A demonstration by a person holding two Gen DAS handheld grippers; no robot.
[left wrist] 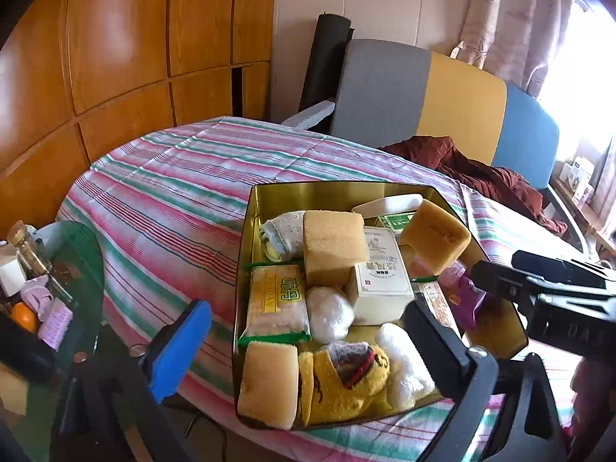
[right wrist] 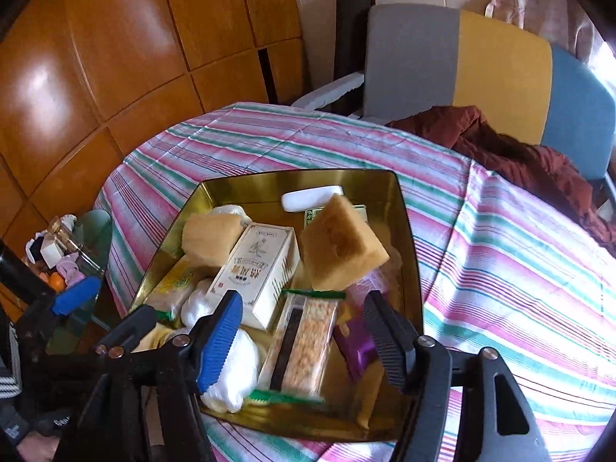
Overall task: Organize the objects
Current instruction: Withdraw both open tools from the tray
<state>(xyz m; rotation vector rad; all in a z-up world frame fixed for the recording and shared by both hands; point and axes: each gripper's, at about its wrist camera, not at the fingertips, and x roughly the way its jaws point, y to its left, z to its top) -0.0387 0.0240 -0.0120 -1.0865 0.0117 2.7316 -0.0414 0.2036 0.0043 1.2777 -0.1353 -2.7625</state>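
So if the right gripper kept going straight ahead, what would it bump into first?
Probably the clear snack pack lying in the gold tin, right between the right gripper's open fingers. Depth is hard to judge here.

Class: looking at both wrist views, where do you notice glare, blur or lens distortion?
Left wrist view: the window is blown out white and the wardrobe panels bow. Right wrist view: glare patches on the wardrobe, and the snack packet looks slightly smeared.

A home bedroom: striped bedspread [left wrist: 161, 192], wooden wardrobe [left wrist: 115, 57], curtains [left wrist: 512, 11].
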